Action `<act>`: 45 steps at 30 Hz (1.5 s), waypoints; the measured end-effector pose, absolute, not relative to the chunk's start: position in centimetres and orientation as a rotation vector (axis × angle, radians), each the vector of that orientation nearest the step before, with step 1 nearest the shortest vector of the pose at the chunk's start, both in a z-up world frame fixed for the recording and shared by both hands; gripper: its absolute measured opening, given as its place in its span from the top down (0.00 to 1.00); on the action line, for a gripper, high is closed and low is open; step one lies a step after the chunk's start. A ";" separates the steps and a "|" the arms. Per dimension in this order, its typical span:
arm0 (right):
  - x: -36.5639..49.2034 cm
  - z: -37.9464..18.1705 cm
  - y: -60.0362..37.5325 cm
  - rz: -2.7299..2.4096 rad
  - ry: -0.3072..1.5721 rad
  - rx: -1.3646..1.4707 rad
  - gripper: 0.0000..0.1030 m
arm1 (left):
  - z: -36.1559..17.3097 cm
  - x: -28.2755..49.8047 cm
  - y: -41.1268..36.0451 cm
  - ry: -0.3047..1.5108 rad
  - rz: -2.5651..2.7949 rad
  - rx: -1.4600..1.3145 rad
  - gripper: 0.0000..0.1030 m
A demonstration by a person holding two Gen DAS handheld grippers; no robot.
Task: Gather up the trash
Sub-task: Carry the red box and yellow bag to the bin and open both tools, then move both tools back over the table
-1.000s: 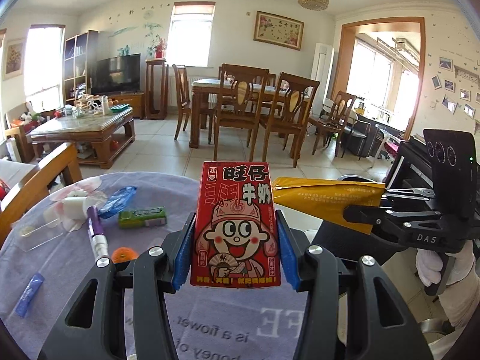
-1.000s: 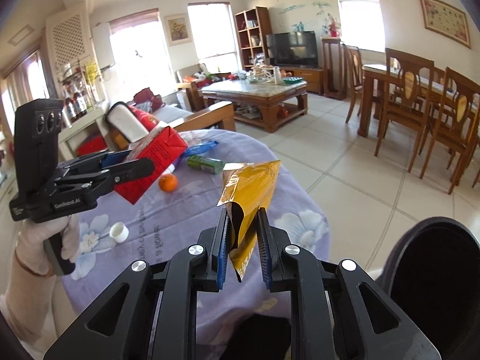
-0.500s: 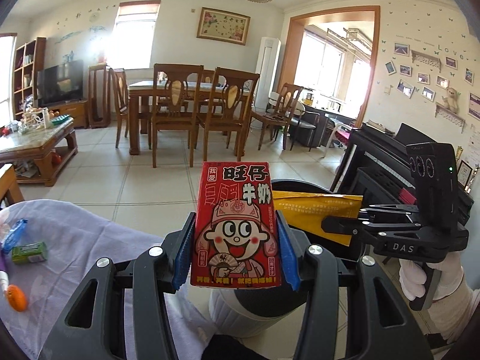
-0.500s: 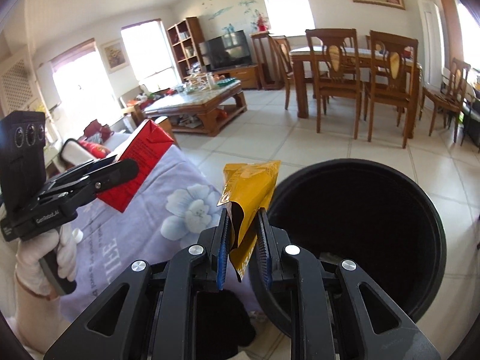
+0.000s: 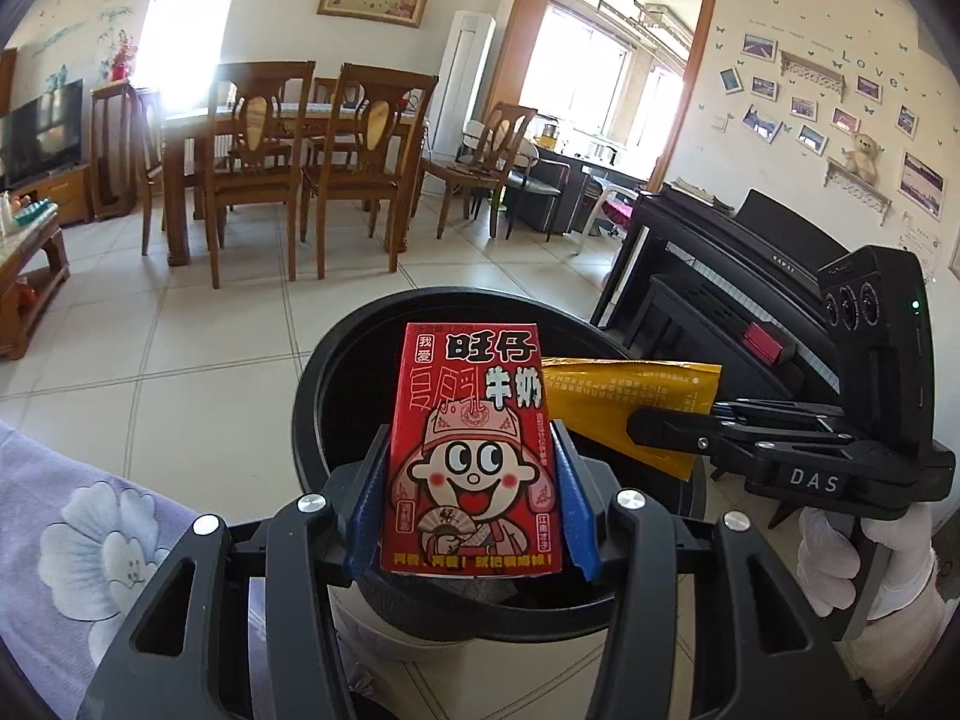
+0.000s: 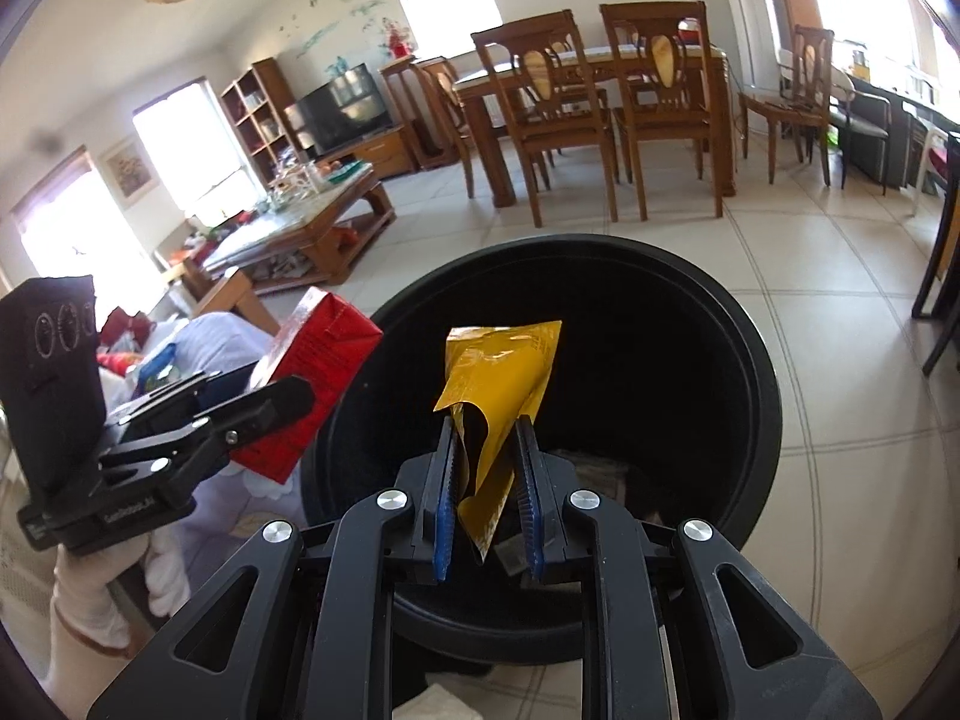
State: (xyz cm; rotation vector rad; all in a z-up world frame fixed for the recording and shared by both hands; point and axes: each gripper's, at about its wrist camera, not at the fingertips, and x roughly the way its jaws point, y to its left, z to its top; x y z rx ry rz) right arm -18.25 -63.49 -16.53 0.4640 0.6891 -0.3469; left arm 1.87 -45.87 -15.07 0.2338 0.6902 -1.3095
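Left gripper (image 5: 471, 495) is clamped on a red carton (image 5: 474, 450), its blue pads pressing both narrow sides, and the carton stands upright with the cartoon face toward the camera. Under and behind the carton is the black bin (image 5: 360, 336), with its round mouth open upward. At the far left of this view a corner of the flowered tablecloth (image 5: 72, 534) is seen, just beside the bin. To the right of the carton the yellow wrapper (image 5: 630, 396) reaches over the bin rim, and the right gripper (image 5: 636, 423) pinches it from the right side; a white-gloved hand (image 5: 864, 558) holds that tool.

From the right wrist view, going from left: the left gripper (image 6: 300, 396) with the carton (image 6: 312, 372) is over the left rim of the bin (image 6: 660, 276), and a gloved hand (image 6: 102, 588) is below it. In the middle, the right gripper (image 6: 489, 474) is closed on the wrapper (image 6: 498, 384), which is crumpled and sticks up between the blue pads, above the dark opening. Something pale lies at the bottom of the bin, perhaps paper; it is too dark to tell well. Behind are wooden chairs (image 6: 540, 102) and a tiled floor (image 6: 840, 312).
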 end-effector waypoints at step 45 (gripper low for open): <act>-15.0 -16.4 -59.0 -0.240 0.717 0.435 0.46 | -14.6 1.4 -36.2 0.661 -1.127 0.227 0.33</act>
